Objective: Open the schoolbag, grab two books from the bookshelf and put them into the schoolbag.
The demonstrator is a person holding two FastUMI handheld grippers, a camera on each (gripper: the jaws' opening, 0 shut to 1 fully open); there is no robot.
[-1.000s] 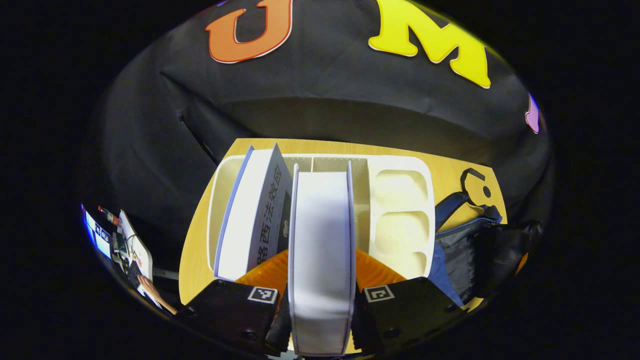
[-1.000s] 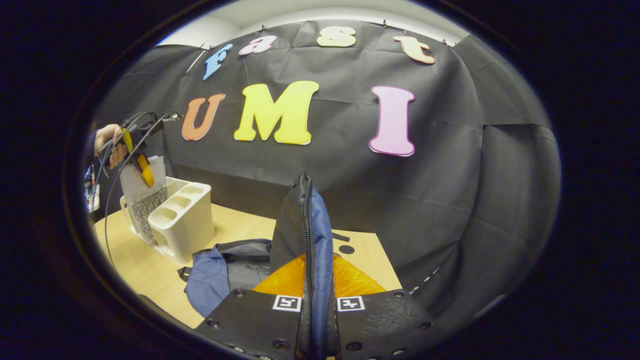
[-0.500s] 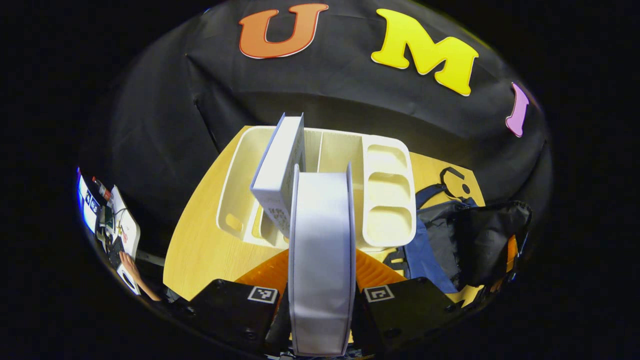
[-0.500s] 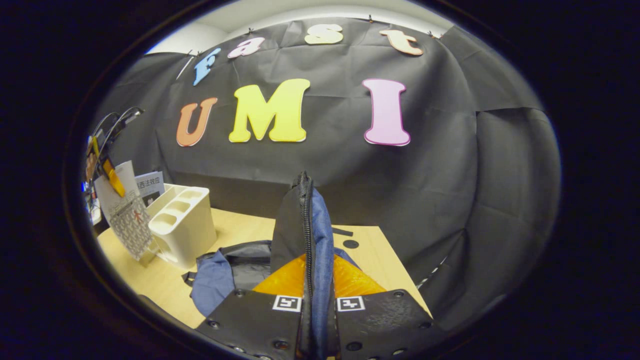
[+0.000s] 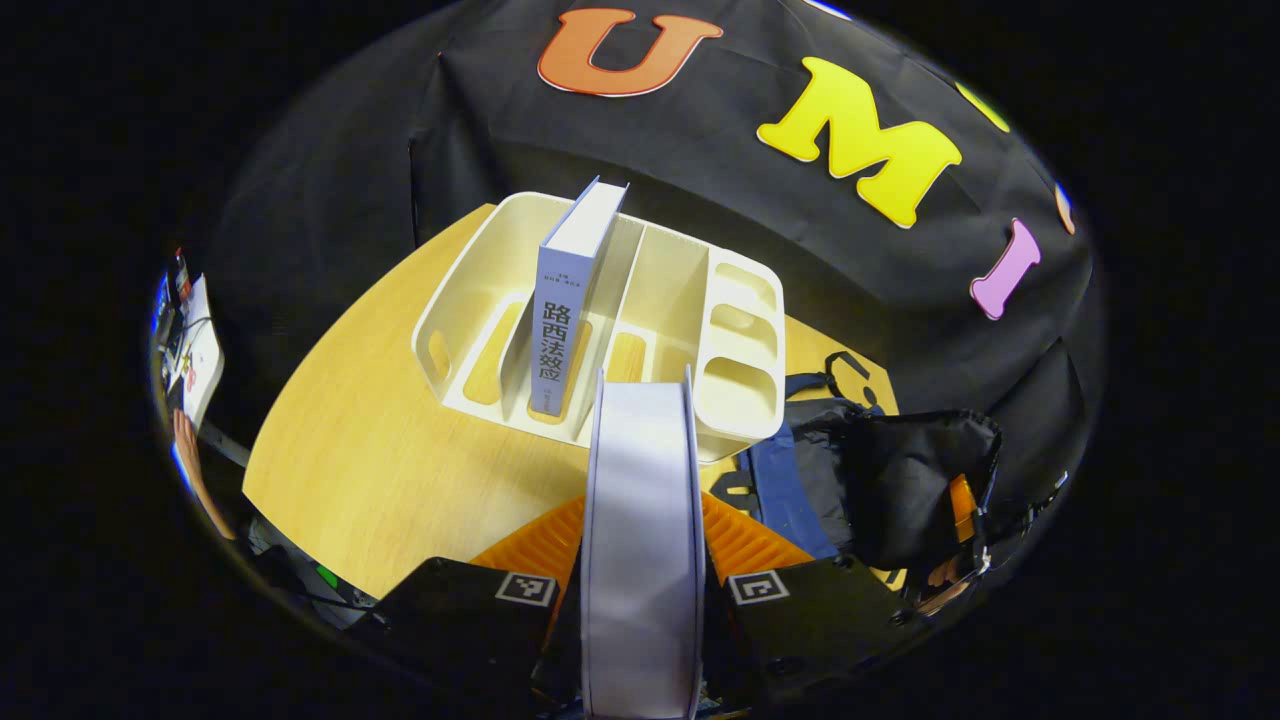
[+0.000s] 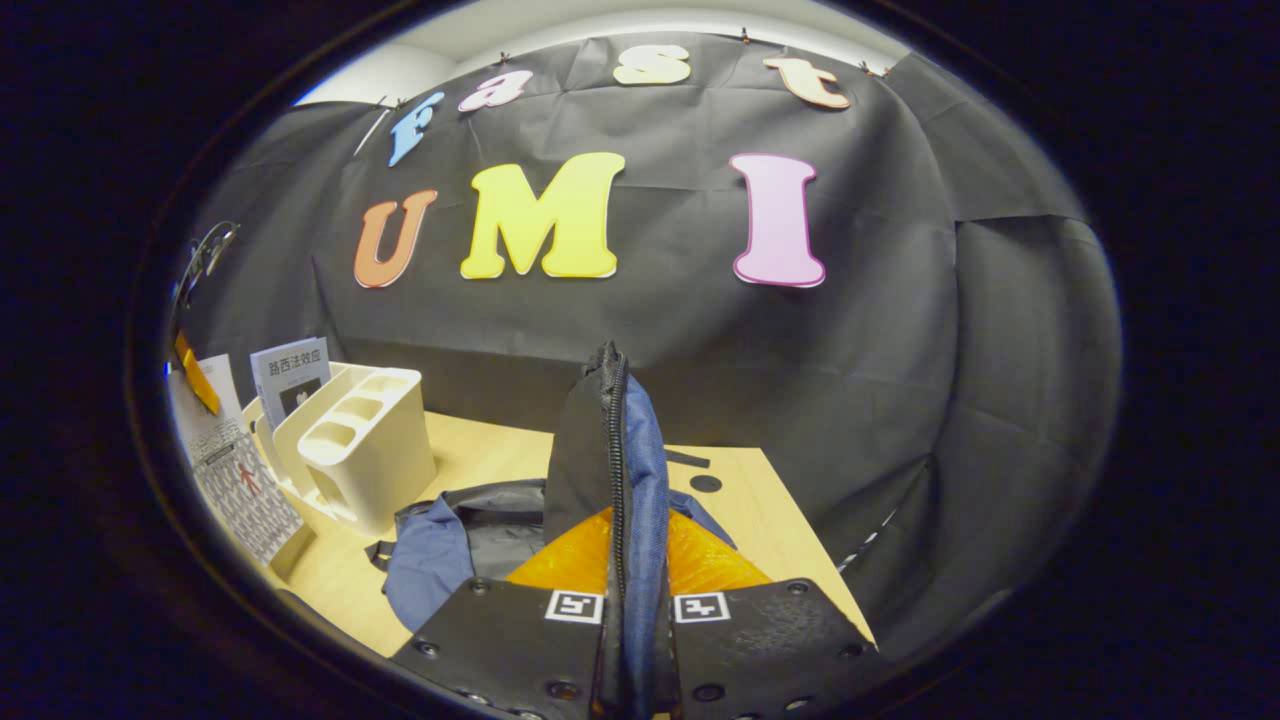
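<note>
Left gripper (image 5: 640,590) clamps first book (image 5: 640,520), clear of bookshelf (image 5: 745,385); right gripper (image 6: 635,610) pinches schoolbag (image 6: 610,440) open; second book (image 5: 565,320) left.

White-edged book (image 5: 640,530) w/ patterned cover, pinched btwn left tool (image 5: 640,600) fingers, held edge-on above desk (image 5: 370,460), clear of bookshelf (image 5: 745,400). Bookshelf: cream plastic organiser, slots + small side cups. 2nd book (image 5: 565,300), grey spine, stands upright in a slot. Schoolbag (image 6: 450,540), black/blue, beside shelf on desk; its zipper flap (image 6: 610,450) lifted upright, clamped by right tool (image 6: 635,610).
</note>
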